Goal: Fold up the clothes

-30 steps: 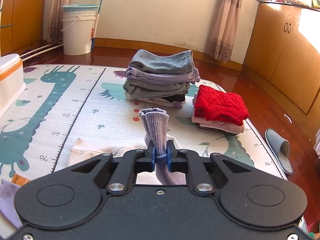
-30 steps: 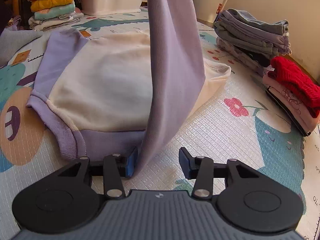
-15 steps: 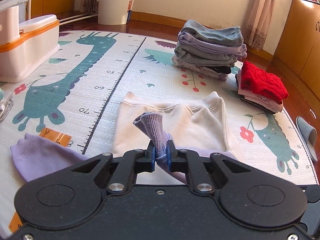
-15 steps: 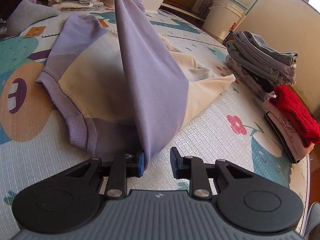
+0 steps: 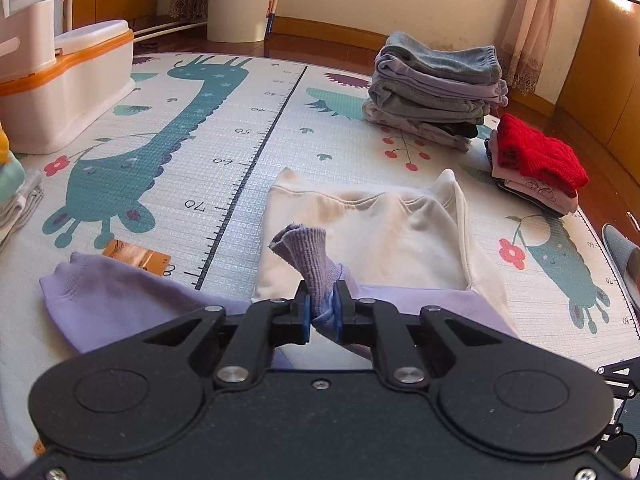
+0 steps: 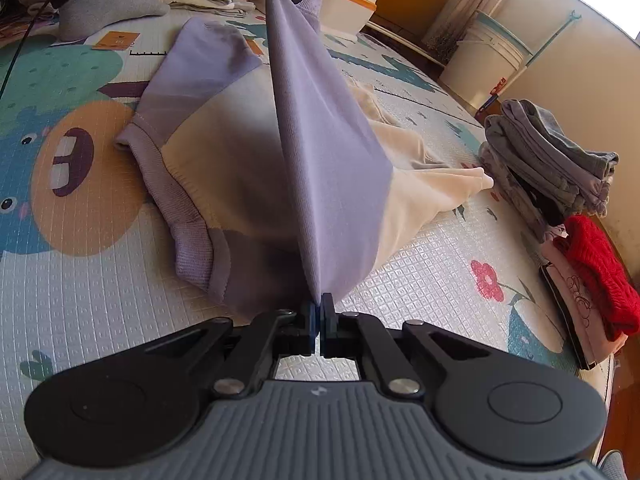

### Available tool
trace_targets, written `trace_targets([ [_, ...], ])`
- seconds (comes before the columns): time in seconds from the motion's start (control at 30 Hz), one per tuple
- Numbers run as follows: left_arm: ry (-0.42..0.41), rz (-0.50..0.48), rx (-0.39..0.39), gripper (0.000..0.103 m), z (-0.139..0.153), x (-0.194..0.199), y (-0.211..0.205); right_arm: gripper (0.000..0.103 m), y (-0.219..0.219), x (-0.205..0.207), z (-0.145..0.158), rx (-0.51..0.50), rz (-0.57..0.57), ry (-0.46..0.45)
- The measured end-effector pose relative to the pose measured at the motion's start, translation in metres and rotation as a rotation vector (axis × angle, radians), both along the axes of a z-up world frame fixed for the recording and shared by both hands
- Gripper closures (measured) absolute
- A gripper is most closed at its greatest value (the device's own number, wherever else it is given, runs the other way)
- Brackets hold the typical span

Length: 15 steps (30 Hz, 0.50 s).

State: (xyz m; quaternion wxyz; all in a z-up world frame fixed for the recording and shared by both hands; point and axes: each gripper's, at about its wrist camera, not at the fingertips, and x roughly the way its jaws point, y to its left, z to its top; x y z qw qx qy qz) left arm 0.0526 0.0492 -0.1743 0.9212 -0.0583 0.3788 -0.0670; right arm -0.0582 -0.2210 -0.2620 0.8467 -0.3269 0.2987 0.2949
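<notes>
A printed play mat [image 5: 224, 148] with a giraffe and a ruler strip fills most of both views. On it lies a cream and lilac sweatshirt [image 5: 384, 236], its body spread flat in the centre of the left wrist view, one lilac sleeve [image 5: 108, 300] stretched toward the lower left. In the right wrist view the other sleeve [image 6: 320, 160] rises as a taut sheet from bottom centre to the top of the frame. A white bucket [image 5: 240, 0] stands at the top of the left wrist view, and a white box with an orange band [image 5: 68, 84] sits at the upper left. A stack of folded grey and lilac clothes [image 5: 436, 88] sits at the upper right, with a smaller pile topped by a red knit [image 5: 540, 156] just beside it. The left tongs [image 5: 322, 310] are clamped on the ribbed lilac cuff [image 5: 308, 256], which sticks up between them. The right tongs [image 6: 319, 318] are pressed together on the lower edge of the raised sleeve.
</notes>
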Motion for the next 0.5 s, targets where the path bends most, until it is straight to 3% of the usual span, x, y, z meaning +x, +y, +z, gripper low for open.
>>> trace_targets([
  [0.17,0.031,0.028,-0.01,0.093,-0.021,0.001,0.004,0.1,0.001,-0.004,0.0,-0.028,0.009,-0.011],
  [0.27,0.146,0.066,0.003,0.091,-0.044,0.005,0.009,0.1,0.003,-0.006,-0.003,-0.047,0.004,-0.016],
  [0.3,0.188,0.093,0.027,0.078,-0.049,0.006,0.011,0.1,0.004,-0.006,-0.004,-0.05,0.001,-0.017],
  [0.33,0.189,0.128,0.063,0.066,-0.049,0.005,0.014,0.1,0.004,-0.006,-0.004,-0.054,0.0,-0.018],
  [0.4,0.13,0.176,0.107,0.065,-0.037,0.008,0.014,0.1,0.006,-0.007,-0.007,-0.07,0.011,-0.023],
  [0.5,0.077,0.125,0.048,0.065,-0.011,0.043,-0.008,0.1,0.005,-0.008,-0.008,-0.068,0.011,-0.028],
])
